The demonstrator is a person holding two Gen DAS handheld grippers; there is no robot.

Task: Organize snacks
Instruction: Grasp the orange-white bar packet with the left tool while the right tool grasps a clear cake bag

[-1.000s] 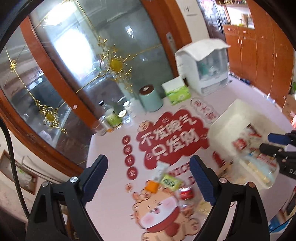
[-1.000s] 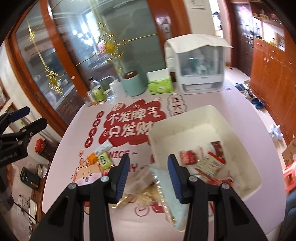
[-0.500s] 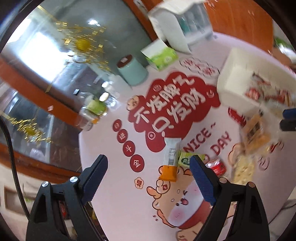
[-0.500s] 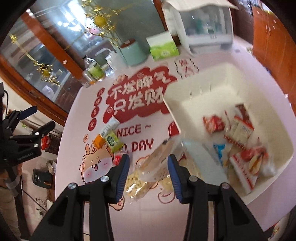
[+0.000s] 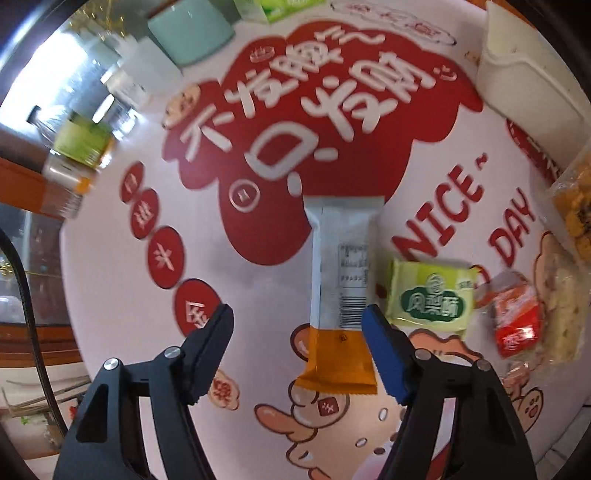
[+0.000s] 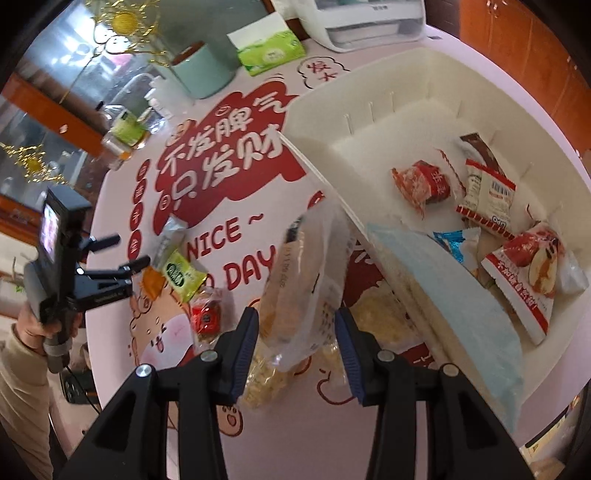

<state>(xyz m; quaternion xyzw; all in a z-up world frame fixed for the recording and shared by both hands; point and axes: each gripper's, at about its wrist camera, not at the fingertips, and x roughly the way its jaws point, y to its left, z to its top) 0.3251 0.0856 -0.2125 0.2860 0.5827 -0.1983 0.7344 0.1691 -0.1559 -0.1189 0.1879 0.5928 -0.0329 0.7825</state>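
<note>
A long white snack bar with an orange end [image 5: 340, 277] lies on the printed tablecloth between the fingers of my left gripper [image 5: 295, 321]. The jaws are closing; the right pad is beside the bar's edge and the left pad stands apart from it. A green packet [image 5: 432, 299] and a red packet [image 5: 515, 321] lie just to its right. My right gripper [image 6: 297, 321] hangs open over a clear bag of yellow snacks [image 6: 303, 273] that leans by the white bin [image 6: 369, 107]. The left gripper [image 6: 135, 251] also shows there, in a person's hand.
The bin holds several packets, and a flat light-blue pack [image 6: 454, 306] leans over its near rim. At the back stand a teal canister [image 6: 203, 70], a green tissue box [image 6: 269, 51], bottles [image 6: 125, 133] and a white appliance [image 6: 369, 18]. The table edge runs along the left.
My left gripper has dropped close to the table over the white and orange bar, and its jaws have narrowed. My right gripper has sunk toward the clear bag.
</note>
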